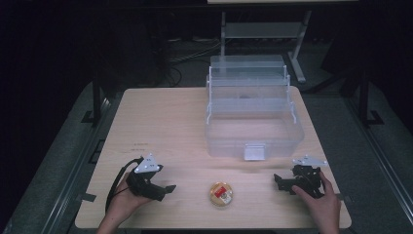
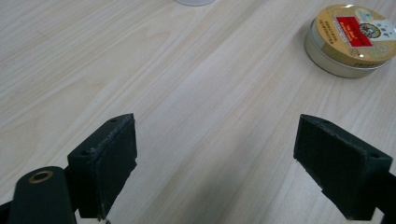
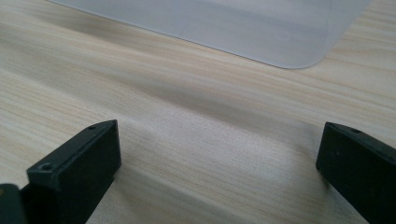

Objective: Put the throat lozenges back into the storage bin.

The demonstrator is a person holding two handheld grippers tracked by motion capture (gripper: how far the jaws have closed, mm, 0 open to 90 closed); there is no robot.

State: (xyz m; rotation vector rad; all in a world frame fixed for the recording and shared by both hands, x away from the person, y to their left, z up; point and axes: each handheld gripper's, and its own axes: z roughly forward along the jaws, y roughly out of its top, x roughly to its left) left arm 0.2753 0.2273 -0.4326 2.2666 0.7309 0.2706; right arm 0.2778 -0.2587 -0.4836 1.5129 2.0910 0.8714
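High view: a person rests the left gripper (image 1: 163, 189) and right gripper (image 1: 281, 183) on the tabletop (image 1: 165, 122), each with jaws spread and empty, flanking a round tin (image 1: 221, 194) near the front edge, before a clear plastic box (image 1: 253, 114). Any pickup would likely go best squared across the tin's low sides.

The table (image 2: 187, 93) under the left gripper (image 2: 215, 163) is pale matt wood grain. Ahead of its jaws, the round tin (image 2: 350, 42) looks glossy metal. Beyond the right gripper (image 3: 219, 168), the box (image 3: 233, 23) is frosted translucent plastic.
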